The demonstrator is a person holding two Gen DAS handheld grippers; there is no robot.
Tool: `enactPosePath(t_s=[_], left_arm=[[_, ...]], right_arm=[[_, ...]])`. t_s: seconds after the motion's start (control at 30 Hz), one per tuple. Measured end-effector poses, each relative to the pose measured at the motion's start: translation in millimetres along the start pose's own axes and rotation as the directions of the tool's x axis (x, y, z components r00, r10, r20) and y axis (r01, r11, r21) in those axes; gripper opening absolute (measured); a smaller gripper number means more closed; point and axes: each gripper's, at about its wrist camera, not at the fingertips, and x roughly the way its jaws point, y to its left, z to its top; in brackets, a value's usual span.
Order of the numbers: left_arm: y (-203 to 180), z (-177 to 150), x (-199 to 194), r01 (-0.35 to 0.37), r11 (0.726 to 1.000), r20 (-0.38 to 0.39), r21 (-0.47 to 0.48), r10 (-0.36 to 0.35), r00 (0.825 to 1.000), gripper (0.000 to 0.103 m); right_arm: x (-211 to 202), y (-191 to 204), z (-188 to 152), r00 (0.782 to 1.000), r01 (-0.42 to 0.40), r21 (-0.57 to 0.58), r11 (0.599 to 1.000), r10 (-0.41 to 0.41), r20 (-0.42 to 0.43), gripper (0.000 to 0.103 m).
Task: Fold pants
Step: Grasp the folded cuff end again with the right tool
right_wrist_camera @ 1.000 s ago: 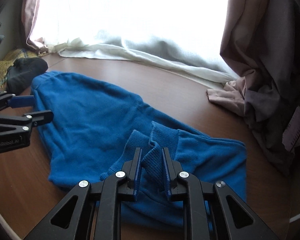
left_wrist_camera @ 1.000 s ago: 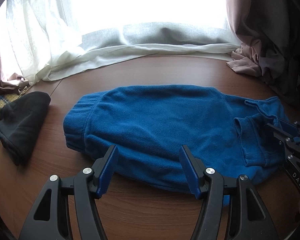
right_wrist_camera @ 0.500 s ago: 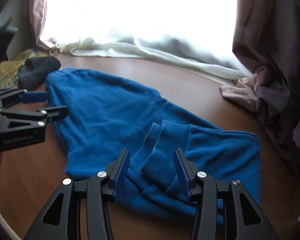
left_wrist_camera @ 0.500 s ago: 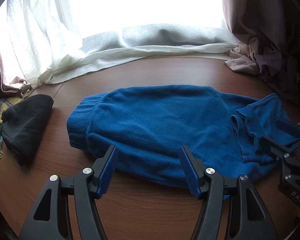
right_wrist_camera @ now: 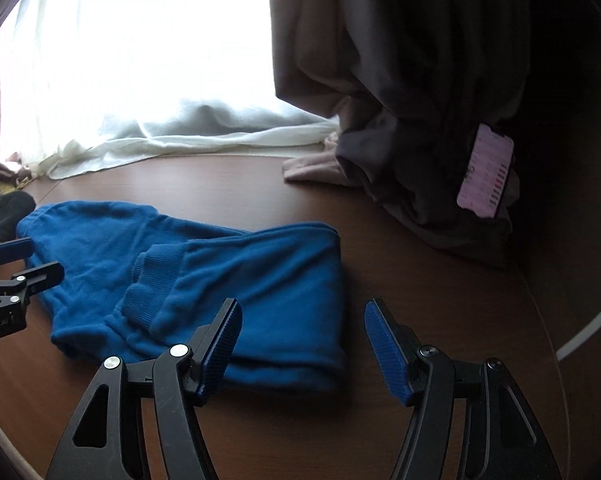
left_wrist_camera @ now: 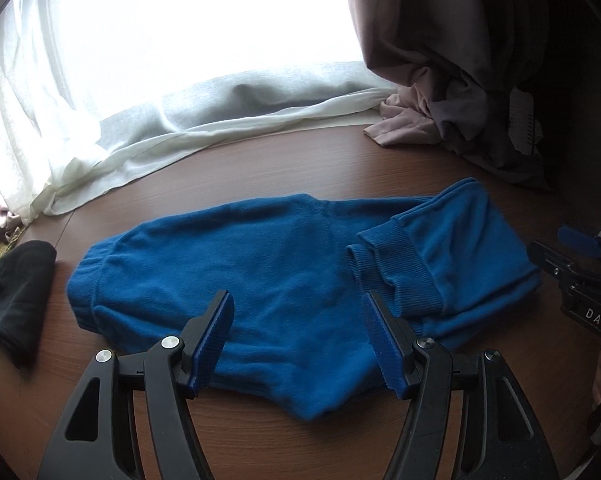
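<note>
The blue fleece pants (left_wrist_camera: pixel 284 272) lie on the brown wooden table (left_wrist_camera: pixel 300 168), with the leg ends folded back so the ribbed cuffs (left_wrist_camera: pixel 396 264) rest on top at the right. My left gripper (left_wrist_camera: pixel 298 320) is open and empty, just above the near edge of the pants. My right gripper (right_wrist_camera: pixel 302 332) is open and empty, over the folded right end of the pants (right_wrist_camera: pixel 260 280); the cuffs (right_wrist_camera: pixel 156 280) lie left of it. The right gripper also shows at the right edge of the left wrist view (left_wrist_camera: pixel 580 264).
A black garment (left_wrist_camera: pixel 16 296) lies at the table's left. White curtains (left_wrist_camera: pixel 160 152) pool along the back edge. Brown and pink drapes (right_wrist_camera: pixel 400 160) bunch at the back right, with a pink tag (right_wrist_camera: pixel 484 176) on them.
My right gripper let go of the ribbed cuffs, opened wide and drew back to the right. The cuffs now lie flat on the pants. The left gripper stayed open, shifting slightly.
</note>
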Motion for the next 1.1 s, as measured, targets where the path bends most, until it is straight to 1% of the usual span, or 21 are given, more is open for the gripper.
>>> enactPosePath(t_s=[0.07, 0.17, 0.3, 0.4, 0.43, 0.5, 0.53, 0.67, 0.73, 0.9, 0.97, 1.0, 1.07, 1.1], left_arm=[[-7.8, 2.7, 3.8, 0.031, 0.999, 0.007, 0.010, -0.031, 1.000, 0.066], [-18.1, 8.4, 12.9, 0.046, 0.999, 0.000, 0.028, -0.046, 0.999, 0.066], [-30.3, 14.8, 26.0, 0.071, 0.996, -0.013, 0.050, -0.070, 0.997, 0.066], [-38.8, 13.6, 34.9, 0.073, 0.994, -0.036, 0.081, -0.070, 0.997, 0.066], [-41.1, 12.1, 39.5, 0.057, 0.994, -0.050, 0.095, -0.052, 0.997, 0.066], [-41.8, 8.7, 47.5, 0.030, 0.994, -0.070, 0.106, -0.023, 0.997, 0.066], [-40.5, 6.3, 52.2, 0.024, 0.994, -0.088, 0.108, -0.015, 0.996, 0.067], [-33.1, 4.0, 60.5, 0.033, 0.997, -0.113, 0.068, -0.026, 0.993, 0.069], [-32.8, 3.5, 62.3, 0.023, 0.997, -0.115, 0.067, -0.015, 0.993, 0.072], [-30.2, 1.1, 62.3, 0.027, 0.999, -0.118, 0.037, -0.022, 0.993, 0.073], [-29.5, -0.4, 61.0, 0.027, 0.999, -0.116, 0.035, -0.023, 0.993, 0.073], [-29.3, -1.5, 60.2, 0.027, 0.999, -0.112, 0.035, -0.023, 0.993, 0.074], [-29.3, -2.7, 59.8, 0.019, 0.999, -0.102, 0.033, -0.016, 0.995, 0.076], [-29.2, -3.4, 59.7, 0.016, 0.999, -0.096, 0.031, -0.013, 0.995, 0.076]], right_arm=[[4.1, -12.5, -7.9, 1.000, -0.015, 0.058, 0.998, 0.016, -0.018, 0.065], [12.7, -24.5, -16.0, 0.998, -0.051, 0.137, 0.989, 0.056, -0.035, 0.065], [23.0, -38.9, -22.4, 0.992, -0.101, 0.250, 0.963, 0.115, -0.044, 0.065], [28.0, -42.7, -26.5, 0.987, -0.131, 0.320, 0.938, 0.154, -0.047, 0.065], [30.3, -43.2, -27.5, 0.986, -0.136, 0.336, 0.932, 0.161, -0.049, 0.065], [35.4, -42.9, -30.6, 0.983, -0.139, 0.351, 0.926, 0.171, -0.061, 0.065], [36.7, -42.5, -32.4, 0.983, -0.141, 0.353, 0.925, 0.174, -0.065, 0.065], [40.6, -39.8, -36.7, 0.981, -0.139, 0.354, 0.925, 0.176, -0.075, 0.065], [42.4, -38.3, -37.8, 0.981, -0.138, 0.354, 0.925, 0.177, -0.082, 0.065], [43.7, -34.5, -39.8, 0.979, -0.140, 0.356, 0.924, 0.183, -0.089, 0.064], [45.7, -30.2, -38.0, 0.976, -0.151, 0.344, 0.927, 0.196, -0.098, 0.054], [45.6, -27.7, -36.2, 0.977, -0.142, 0.328, 0.934, 0.185, -0.102, 0.053], [42.8, -23.3, -32.6, 0.981, -0.137, 0.290, 0.947, 0.171, -0.097, 0.040], [40.3, -21.6, -30.1, 0.982, -0.132, 0.273, 0.953, 0.162, -0.093, 0.036]])
